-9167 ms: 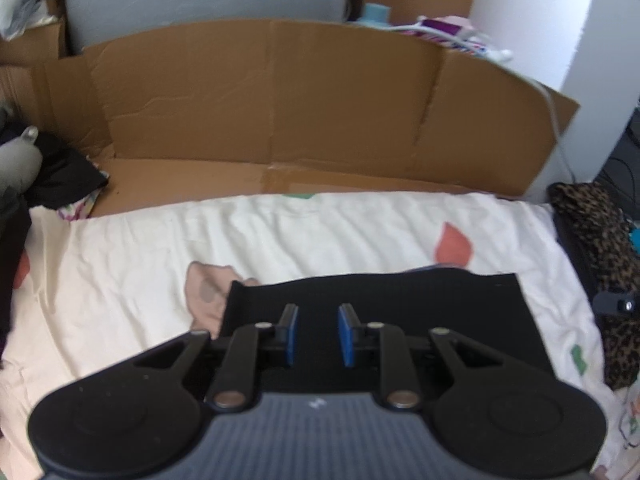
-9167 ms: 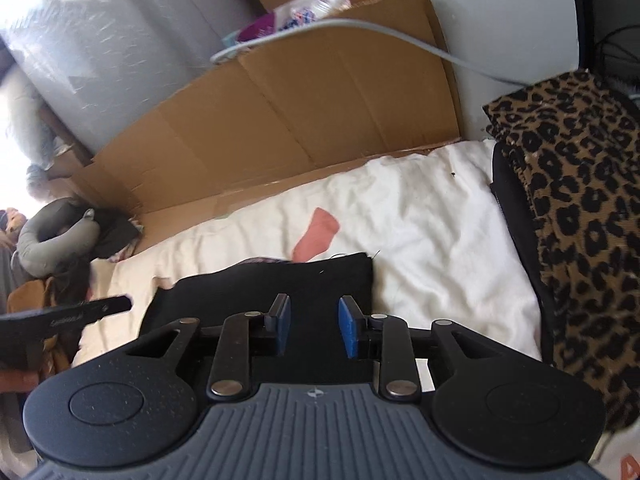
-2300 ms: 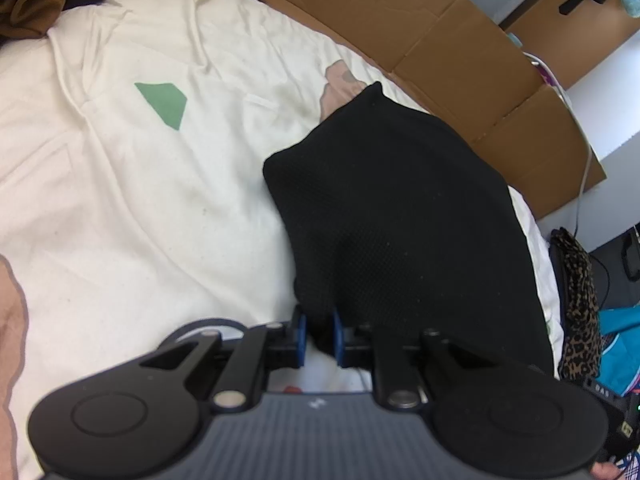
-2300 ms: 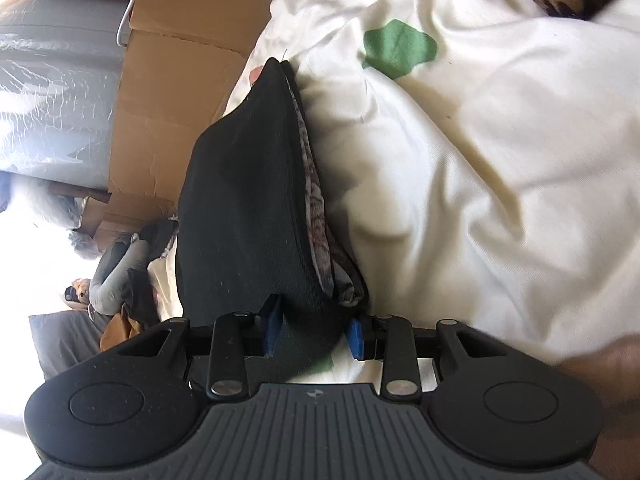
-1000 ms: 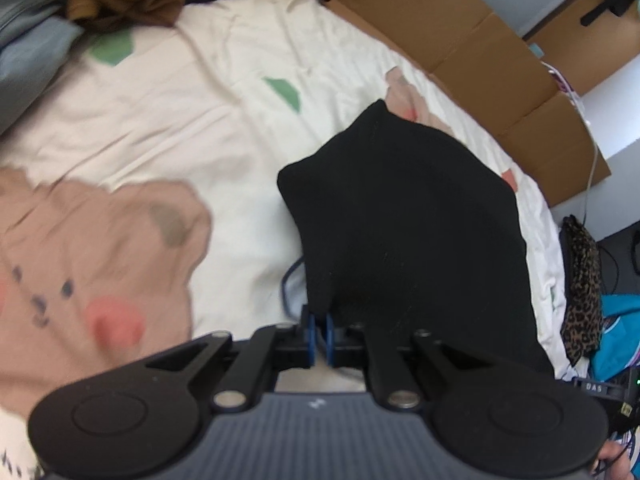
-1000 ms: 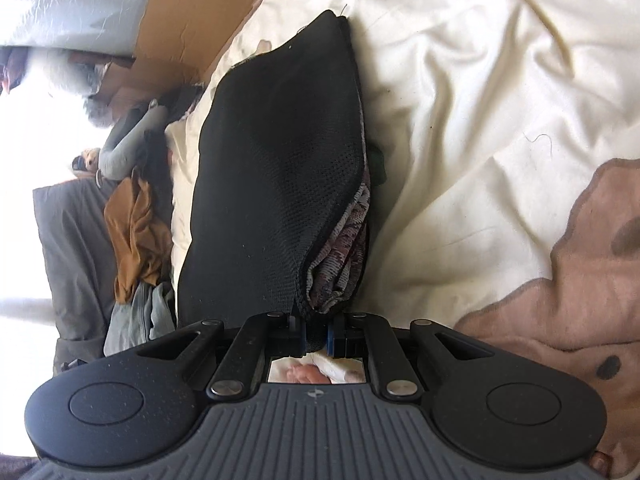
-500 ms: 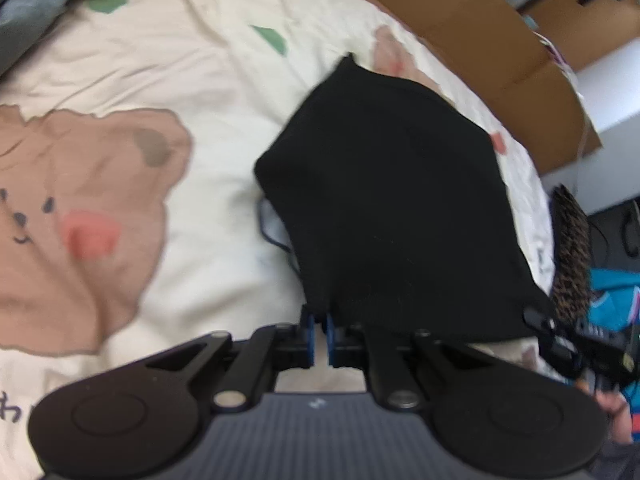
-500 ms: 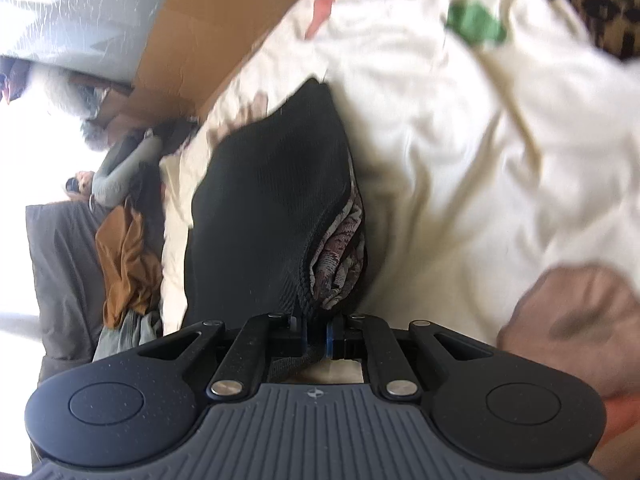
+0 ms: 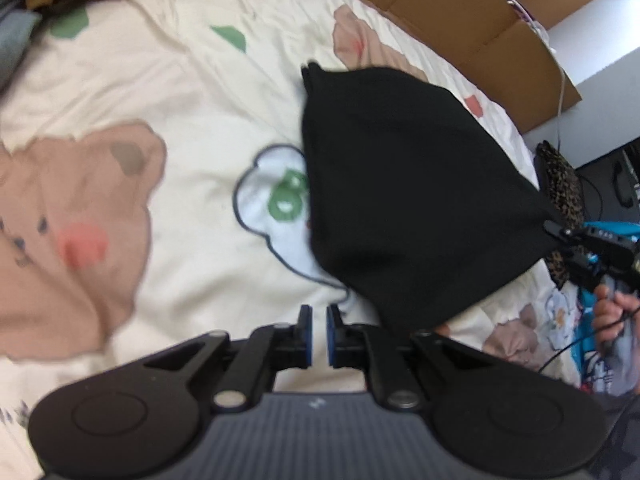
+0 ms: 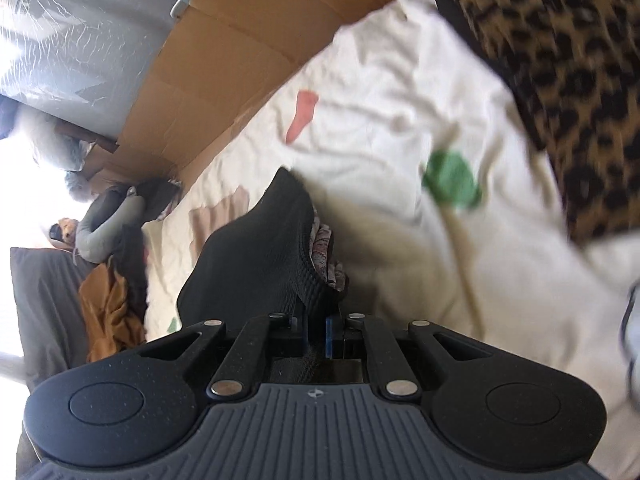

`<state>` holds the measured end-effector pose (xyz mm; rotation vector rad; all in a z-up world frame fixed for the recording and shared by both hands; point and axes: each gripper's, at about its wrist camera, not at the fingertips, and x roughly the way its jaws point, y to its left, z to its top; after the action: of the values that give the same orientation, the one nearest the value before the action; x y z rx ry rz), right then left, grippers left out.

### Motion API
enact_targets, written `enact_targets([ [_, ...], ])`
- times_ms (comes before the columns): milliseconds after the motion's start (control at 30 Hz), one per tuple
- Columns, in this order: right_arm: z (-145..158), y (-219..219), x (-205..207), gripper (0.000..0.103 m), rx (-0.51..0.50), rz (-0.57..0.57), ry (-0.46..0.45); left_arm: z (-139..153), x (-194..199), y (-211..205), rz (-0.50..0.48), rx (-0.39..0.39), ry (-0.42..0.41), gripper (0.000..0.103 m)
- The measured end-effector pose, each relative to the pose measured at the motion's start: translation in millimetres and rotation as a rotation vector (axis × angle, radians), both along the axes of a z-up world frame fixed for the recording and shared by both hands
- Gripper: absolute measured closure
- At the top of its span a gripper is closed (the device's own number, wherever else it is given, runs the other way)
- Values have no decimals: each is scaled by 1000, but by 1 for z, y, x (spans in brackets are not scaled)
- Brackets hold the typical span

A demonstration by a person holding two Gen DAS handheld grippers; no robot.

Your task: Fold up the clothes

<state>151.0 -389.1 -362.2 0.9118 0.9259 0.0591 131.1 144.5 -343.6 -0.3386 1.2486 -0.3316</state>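
While my right gripper pinches a corner of the black knit garment, lifting it above the cream bear-print bedsheet, my left gripper hangs nearby, jaws nearly together, empty.

Matt black knit garment, brown cardboard
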Motion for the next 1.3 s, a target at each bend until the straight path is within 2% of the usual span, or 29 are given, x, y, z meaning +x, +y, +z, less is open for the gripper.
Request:
enact_targets([
  [233, 5, -24, 24, 97, -41, -1, 19, 6, 36, -7, 9, 53, -65, 95],
  [367, 0, -37, 32, 97, -35, -15, 43, 12, 69, -20, -15, 45, -121, 95],
  [600, -2, -45, 42, 97, -50, -4, 58, 18, 113, -49, -92, 101, -186, 77],
  [733, 2, -52, 44, 97, -56, -16, 59, 18, 139, -70, -116, 104, -202, 69],
  [800, -6, -56, 42, 96, -43, -44, 82, 19, 150, -84, -143, 95, -224, 63],
  [900, -22, -60, 33, 91, -4, -73, 68, 20, 165, -107, -164, 59, -259, 59],
  [1000, -32, -60, 24, 77, 27, -87, 53, 19, 178, -127, -174, 30, -285, 50],
  [1067, -35, -59, 20, 65, 41, -92, 42, 18, 185, -138, -180, 13, -288, 50],
  [1133, -39, -58, 15, 64, 64, -107, 37, 14, 189, -146, -196, 4, -286, 50],
  [1200, -43, -58, 11, 54, 87, -127, 34, 12, 190, -154, -223, 19, -292, 50],
  [1300, -50, -55, 1, 52, 127, -182, 39, 11, 191, -160, -252, 28, -296, 49],
])
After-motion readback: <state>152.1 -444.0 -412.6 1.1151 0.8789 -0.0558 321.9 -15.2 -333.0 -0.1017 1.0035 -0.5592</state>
